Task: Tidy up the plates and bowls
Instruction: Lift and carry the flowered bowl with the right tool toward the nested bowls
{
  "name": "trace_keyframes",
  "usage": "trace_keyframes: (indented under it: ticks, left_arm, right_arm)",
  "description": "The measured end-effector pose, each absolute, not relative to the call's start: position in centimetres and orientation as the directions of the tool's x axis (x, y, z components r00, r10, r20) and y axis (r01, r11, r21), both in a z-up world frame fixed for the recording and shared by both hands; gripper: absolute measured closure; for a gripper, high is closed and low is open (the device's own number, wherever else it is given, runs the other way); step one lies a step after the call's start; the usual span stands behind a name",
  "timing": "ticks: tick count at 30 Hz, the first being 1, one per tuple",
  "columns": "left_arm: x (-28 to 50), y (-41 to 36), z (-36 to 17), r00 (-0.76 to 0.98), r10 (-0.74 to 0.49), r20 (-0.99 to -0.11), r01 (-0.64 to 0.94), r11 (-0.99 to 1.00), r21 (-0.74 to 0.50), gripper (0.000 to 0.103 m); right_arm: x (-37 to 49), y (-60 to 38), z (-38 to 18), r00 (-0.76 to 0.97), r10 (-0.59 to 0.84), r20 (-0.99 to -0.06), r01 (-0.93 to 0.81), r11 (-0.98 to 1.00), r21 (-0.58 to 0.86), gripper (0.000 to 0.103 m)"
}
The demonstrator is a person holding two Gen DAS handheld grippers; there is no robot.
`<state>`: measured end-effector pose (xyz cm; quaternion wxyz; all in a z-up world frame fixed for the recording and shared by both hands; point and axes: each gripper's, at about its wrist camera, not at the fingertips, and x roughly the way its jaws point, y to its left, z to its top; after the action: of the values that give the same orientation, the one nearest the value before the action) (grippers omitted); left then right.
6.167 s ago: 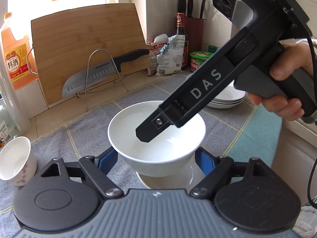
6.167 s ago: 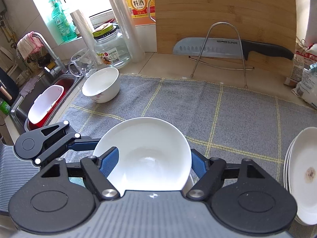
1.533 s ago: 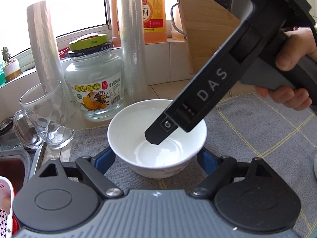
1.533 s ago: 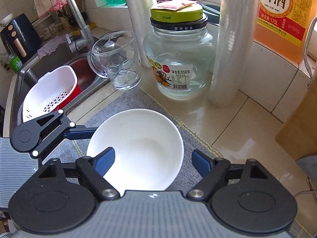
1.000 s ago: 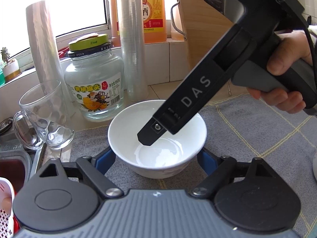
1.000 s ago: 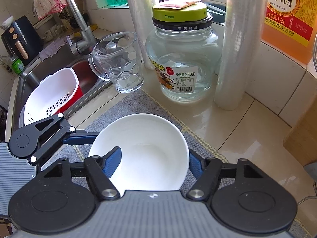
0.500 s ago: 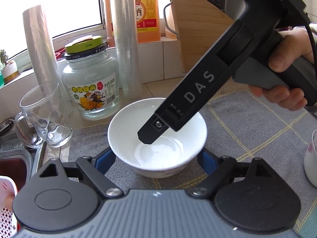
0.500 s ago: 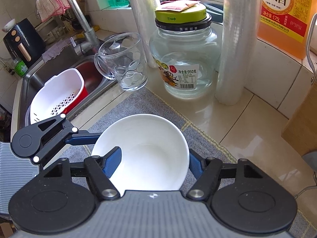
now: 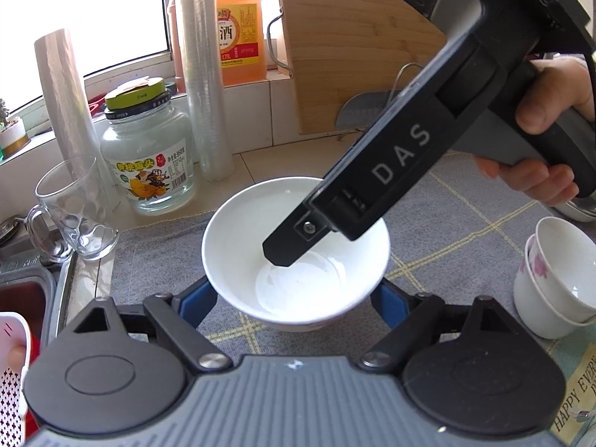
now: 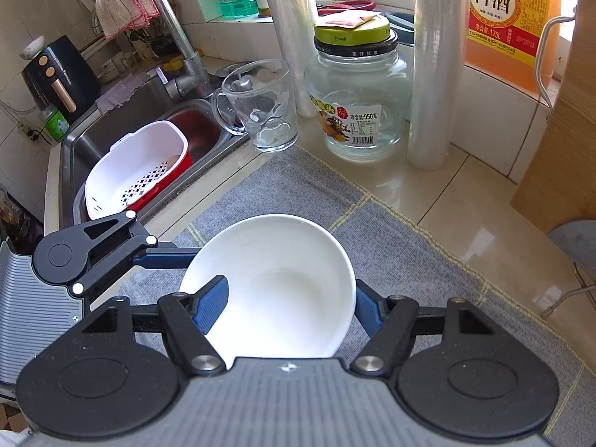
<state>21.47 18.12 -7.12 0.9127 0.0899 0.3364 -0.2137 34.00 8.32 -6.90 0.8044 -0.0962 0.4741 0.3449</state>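
Observation:
A white bowl (image 9: 298, 260) is held just above the grey mat (image 9: 465, 223); it also shows in the right wrist view (image 10: 275, 283). My left gripper (image 9: 294, 298) has its blue fingers against the bowl's two outer sides. My right gripper (image 10: 290, 298) is shut on the bowl's near rim, one finger (image 10: 212, 298) inside the bowl and the other outside; its body (image 9: 391, 171) reaches into the bowl from the upper right. A stack of two small white cups (image 9: 558, 279) with pink flowers stands at the right.
Glass mug (image 10: 260, 108), glass jar with green lid (image 10: 357, 100), plastic-wrap rolls (image 10: 432, 74), orange cooking-wine jug (image 10: 510, 18) and wooden cutting board (image 9: 354, 44) line the back. Sink (image 10: 123, 130) with white colander (image 10: 134, 171) lies to the left.
Both grippers and the bowl have moved right along the mat, away from the jar. The stacked small cups have come into the left wrist view. Both grips are unchanged.

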Motion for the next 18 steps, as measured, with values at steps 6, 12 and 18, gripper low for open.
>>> trace_keyframes:
  ticks: [6,12,18]
  left_arm:
    - [19.5,17.1,-6.2,0.665,-0.356,-0.656,0.474,0.881,0.002,0.014]
    - [17.9,16.1,-5.5,0.647,-0.375,-0.664,0.5,0.866,-0.003,0.014]
    - [16.4,15.0,-5.0,0.636,-0.388,-0.668,0.523,0.852,0.004,0.014]
  right_arm:
    - [31.4,6.9,-6.1,0.322,0.462,-0.827,-0.637,0.752,0.172,0.026]
    - [29.3,5.6,-5.6,0.324,0.458,-0.828,-0.625,0.76,0.176,0.026]
    - [27.4,4.4,-5.2,0.333,0.454,-0.827,-0.615,0.769,0.174,0.026]
